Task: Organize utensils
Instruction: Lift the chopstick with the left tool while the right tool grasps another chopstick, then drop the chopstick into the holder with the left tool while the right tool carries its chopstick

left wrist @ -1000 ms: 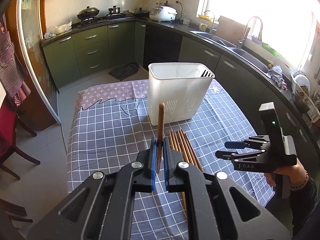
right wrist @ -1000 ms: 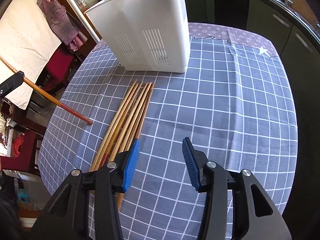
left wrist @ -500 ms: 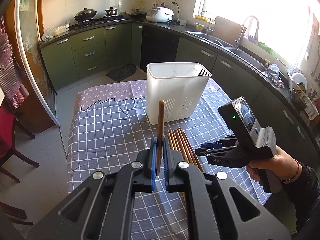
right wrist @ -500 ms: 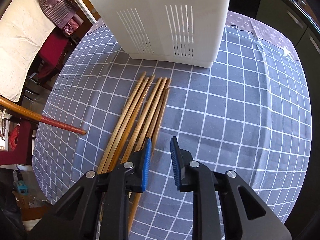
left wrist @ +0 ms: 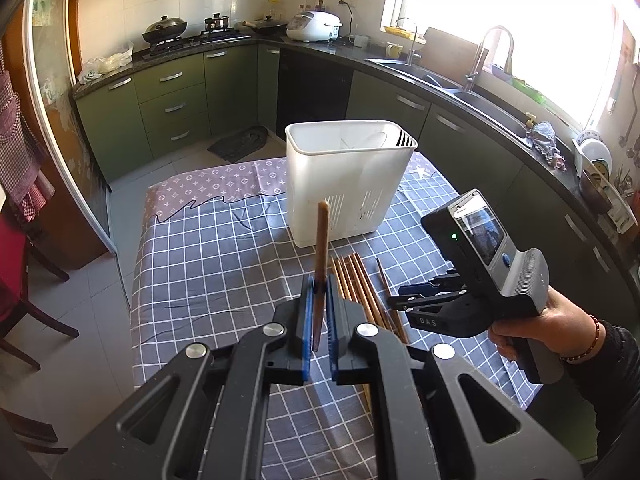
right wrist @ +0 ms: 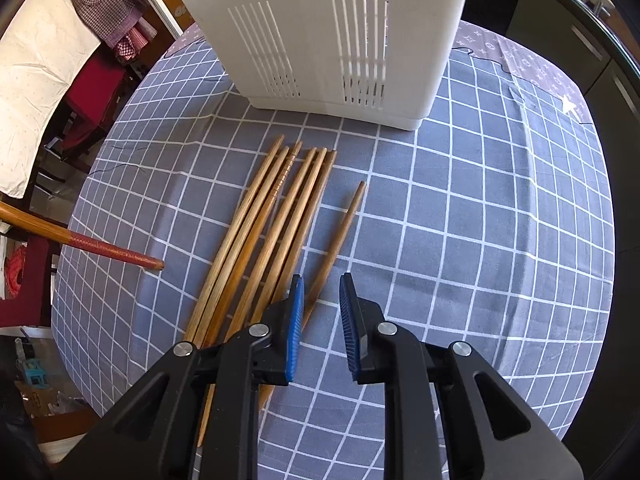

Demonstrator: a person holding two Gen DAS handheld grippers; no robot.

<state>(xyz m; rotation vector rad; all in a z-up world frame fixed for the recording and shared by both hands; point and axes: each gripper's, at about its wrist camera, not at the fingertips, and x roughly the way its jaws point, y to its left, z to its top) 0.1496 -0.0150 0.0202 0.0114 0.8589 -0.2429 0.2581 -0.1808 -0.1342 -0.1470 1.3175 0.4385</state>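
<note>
Checked tablecloth point(right wrist: 460, 240) fills the view: loose chopsticks point(right wrist: 264, 224) lie bunched beside the white utensil holder point(left wrist: 348, 180), one stray chopstick point(right wrist: 340, 236) just apart. Left gripper point(left wrist: 319, 292) pinches a single chopstick point(left wrist: 321, 248) upright. Right gripper point(right wrist: 320, 312) has just narrowed, nothing visibly clamped between its pads.

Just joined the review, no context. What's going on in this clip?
A person with a gripper in each hand is sorting chopsticks into the white bin on a checked tablecloth. The left gripper is shut on one chopstick, held up in front of the bin. The right gripper has just been closing; its fingers sit low over the pile, around the stray chopstick, with a gap showing, so it isn't gripped yet. No chopstick shows in the bin.
</note>
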